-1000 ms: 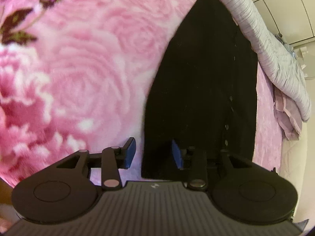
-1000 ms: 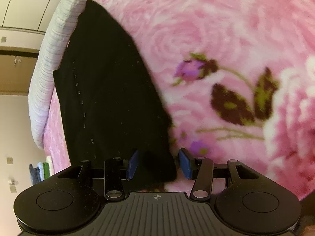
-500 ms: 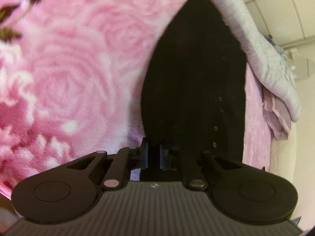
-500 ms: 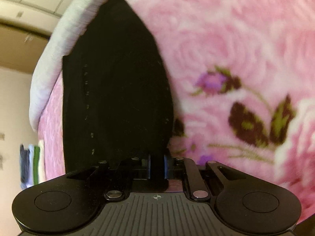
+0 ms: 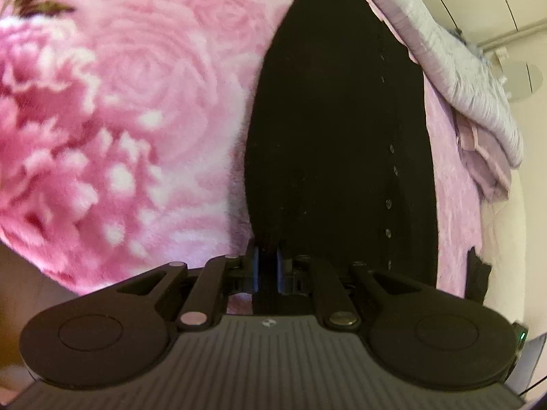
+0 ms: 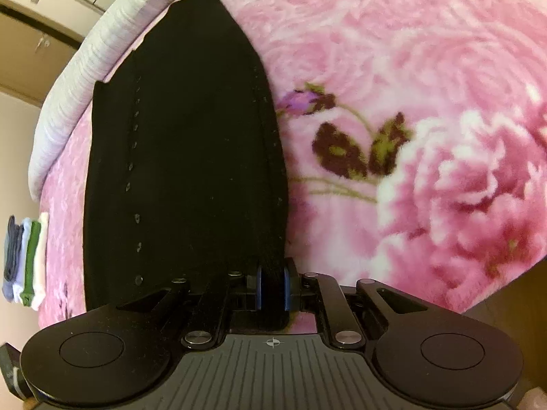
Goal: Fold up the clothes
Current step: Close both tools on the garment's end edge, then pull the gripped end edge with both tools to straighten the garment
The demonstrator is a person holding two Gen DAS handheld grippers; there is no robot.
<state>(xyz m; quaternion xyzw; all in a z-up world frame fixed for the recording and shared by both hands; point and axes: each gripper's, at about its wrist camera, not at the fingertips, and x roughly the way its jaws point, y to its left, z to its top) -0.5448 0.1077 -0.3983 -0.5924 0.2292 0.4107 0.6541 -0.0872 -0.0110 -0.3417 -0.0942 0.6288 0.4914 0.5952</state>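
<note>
Two grippers clamp one black garment (image 5: pixel 335 130), each at a near corner of its hem: the left gripper (image 5: pixel 267 268) pinches the left corner, the right gripper (image 6: pixel 272 285) the right corner, dark cloth bunched between its blue pads (image 6: pixel 258 285). One row of small buttons (image 6: pixel 136 218) runs down the garment, which lies flat and stretched lengthways on the pink rose-patterned blanket (image 6: pixel 427 68). One pale grey quilt (image 5: pixel 454 58) is rolled along the far edge. One small stack of folded clothes (image 6: pixel 25 259) sits at the blanket's edge, well apart from the garment.
</note>
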